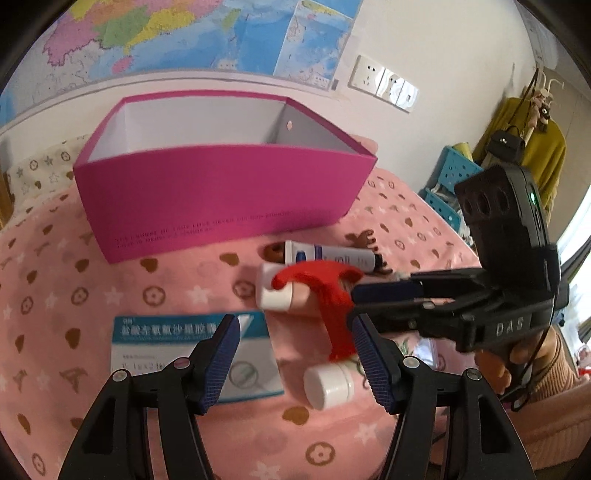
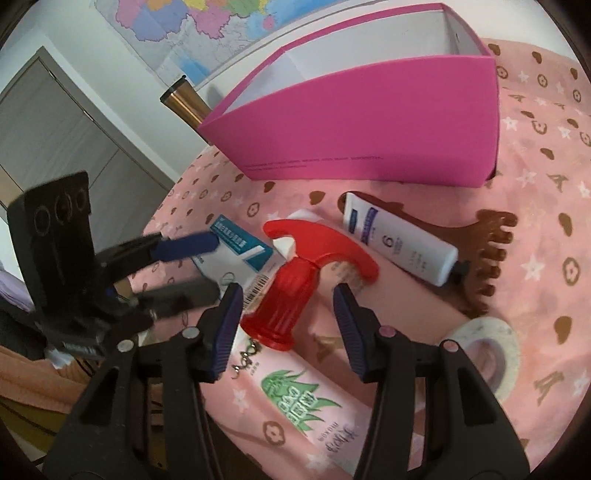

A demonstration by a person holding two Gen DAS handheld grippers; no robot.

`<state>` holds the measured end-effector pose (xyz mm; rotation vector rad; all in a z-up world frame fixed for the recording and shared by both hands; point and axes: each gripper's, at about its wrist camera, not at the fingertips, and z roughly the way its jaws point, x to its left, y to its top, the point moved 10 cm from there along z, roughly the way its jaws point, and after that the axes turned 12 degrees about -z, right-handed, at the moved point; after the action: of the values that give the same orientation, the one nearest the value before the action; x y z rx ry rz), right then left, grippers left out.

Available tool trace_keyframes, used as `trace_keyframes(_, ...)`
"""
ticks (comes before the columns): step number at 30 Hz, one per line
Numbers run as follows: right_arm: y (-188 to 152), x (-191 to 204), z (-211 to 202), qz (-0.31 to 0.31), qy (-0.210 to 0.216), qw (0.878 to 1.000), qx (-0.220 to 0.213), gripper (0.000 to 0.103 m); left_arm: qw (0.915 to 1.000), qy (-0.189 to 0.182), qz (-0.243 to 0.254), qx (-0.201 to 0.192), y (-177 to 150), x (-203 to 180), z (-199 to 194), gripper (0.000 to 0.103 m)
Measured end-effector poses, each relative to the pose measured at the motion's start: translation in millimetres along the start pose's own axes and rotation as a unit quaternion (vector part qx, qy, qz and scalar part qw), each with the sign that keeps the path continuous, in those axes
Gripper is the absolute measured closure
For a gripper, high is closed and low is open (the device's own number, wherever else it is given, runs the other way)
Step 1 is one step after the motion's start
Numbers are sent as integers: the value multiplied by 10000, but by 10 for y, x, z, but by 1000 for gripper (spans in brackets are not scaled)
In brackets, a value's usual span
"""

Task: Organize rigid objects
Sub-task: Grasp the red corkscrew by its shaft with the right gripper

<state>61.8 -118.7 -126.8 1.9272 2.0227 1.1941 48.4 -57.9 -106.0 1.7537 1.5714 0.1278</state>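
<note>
An open pink box (image 1: pixel 221 199) (image 2: pixel 369 129) stands at the back of the pink patterned cloth. In front lie a red spray head (image 1: pixel 325 291) (image 2: pixel 295 273), a white tube (image 1: pixel 332 254) (image 2: pixel 399 243), a blue-white medicine box (image 1: pixel 166 354) (image 2: pixel 236 251), a pink aloe bottle (image 2: pixel 295 398) with a white cap (image 1: pixel 328 384), a brown comb (image 2: pixel 487 251) and a tape roll (image 2: pixel 487 354). My left gripper (image 1: pixel 295 358) (image 2: pixel 192 267) is open just above the medicine box and the white cap. My right gripper (image 2: pixel 288 325) (image 1: pixel 369 301) is open, with the red spray head's base between its jaws and a gap on one side.
A second white-capped pink bottle (image 1: pixel 277 295) lies under the red spray head. A copper flask (image 2: pixel 184 99) stands behind the pink box. A wall map (image 1: pixel 184 29), wall sockets (image 1: pixel 384 81), a blue crate (image 1: pixel 454 173) and hanging clothes (image 1: pixel 524 129) lie beyond the cloth's edge.
</note>
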Motion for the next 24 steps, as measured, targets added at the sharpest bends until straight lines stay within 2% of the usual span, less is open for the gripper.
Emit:
trace_keyframes(10,-3,47,81,46,-5,10000,40,56,9991,-390,58,157,-146,-85,-4,40)
trace_keyframes(15,-38,4,110,183,-30,9997,132,68,9977,-572,157,317,-181,-188,91,40)
trace_keyframes(21,-40,0,114,227,24,9996,138,69,9949,-852,114,529,-192,-251,229,40)
trace_keyframes(24,-48,-4,112,298,105,9994,107,70,9937,-952,171,567,-195,-320,261,53)
